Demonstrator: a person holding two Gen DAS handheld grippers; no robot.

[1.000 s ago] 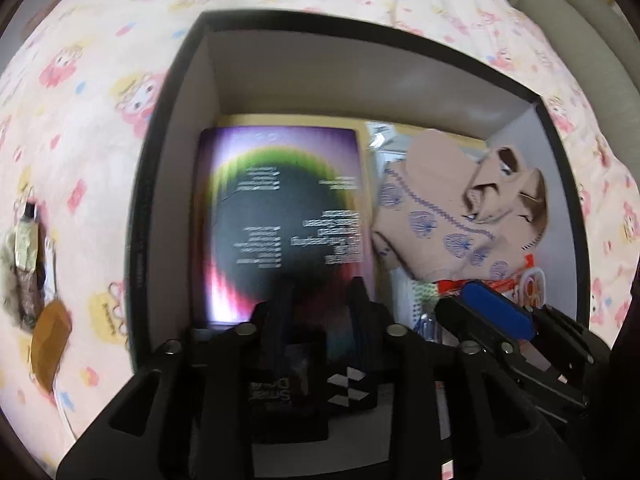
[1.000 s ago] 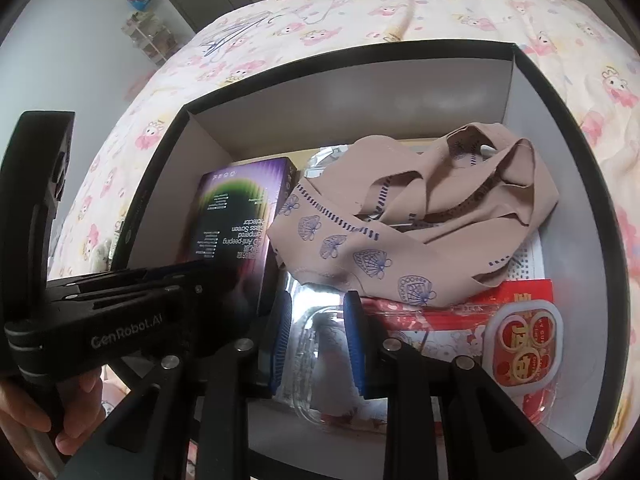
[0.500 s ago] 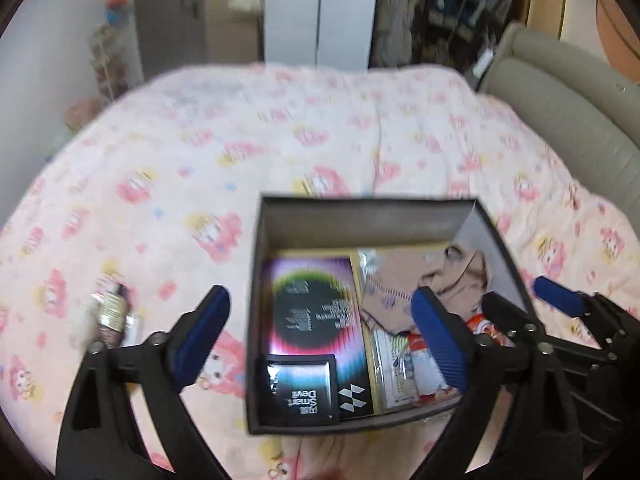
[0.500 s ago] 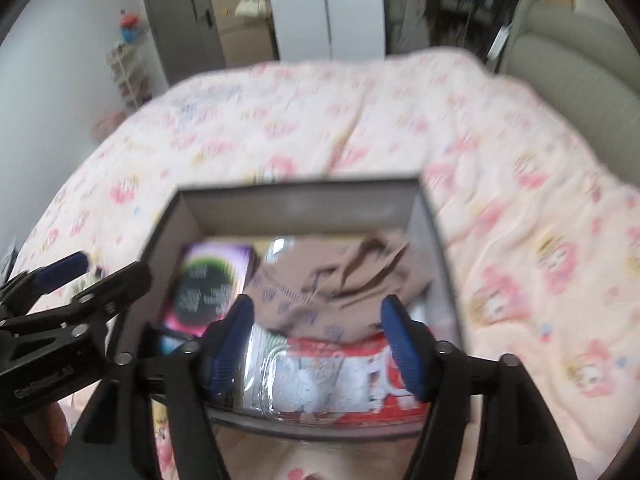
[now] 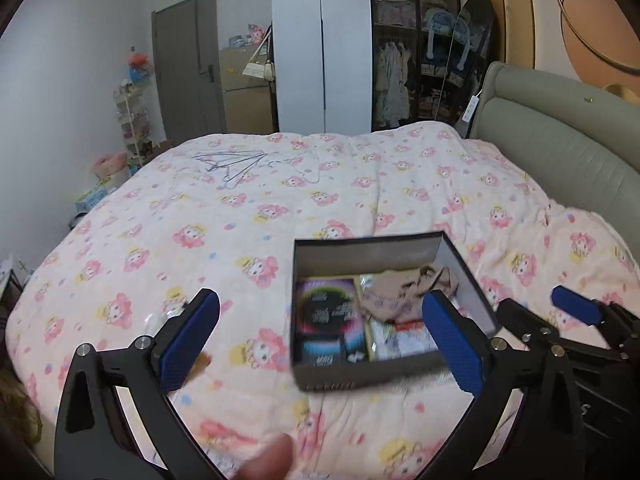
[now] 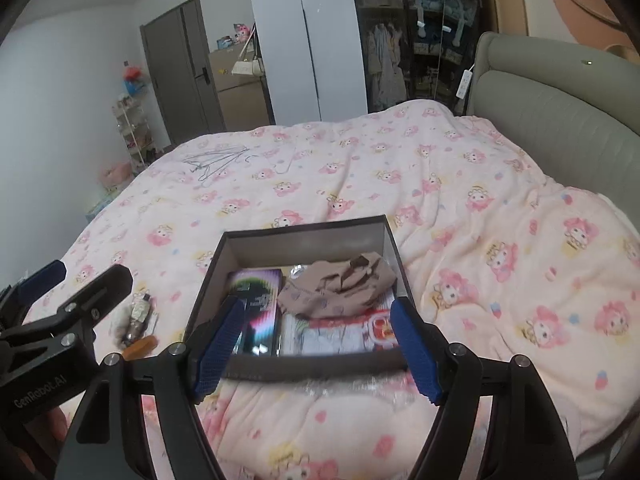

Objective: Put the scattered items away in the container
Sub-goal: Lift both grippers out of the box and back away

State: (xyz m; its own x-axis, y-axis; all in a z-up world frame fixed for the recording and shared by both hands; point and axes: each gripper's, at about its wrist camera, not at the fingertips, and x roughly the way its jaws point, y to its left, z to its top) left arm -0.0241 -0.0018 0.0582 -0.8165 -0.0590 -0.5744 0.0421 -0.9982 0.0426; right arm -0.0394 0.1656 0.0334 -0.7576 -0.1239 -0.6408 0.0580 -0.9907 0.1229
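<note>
Black-walled, the box [image 6: 308,236] was set on the quilt [image 6: 460,208], a tan cloth [image 6: 336,284] inside. Both the left gripper [image 5: 320,344] and right gripper [image 6: 316,344] had just been spread wide, nothing being held between them

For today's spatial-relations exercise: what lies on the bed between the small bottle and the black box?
Only bare patterned bedspread. The right wrist view shows the small bottle left of the black box, nothing between them; an orange item lies nearer the camera.
</note>
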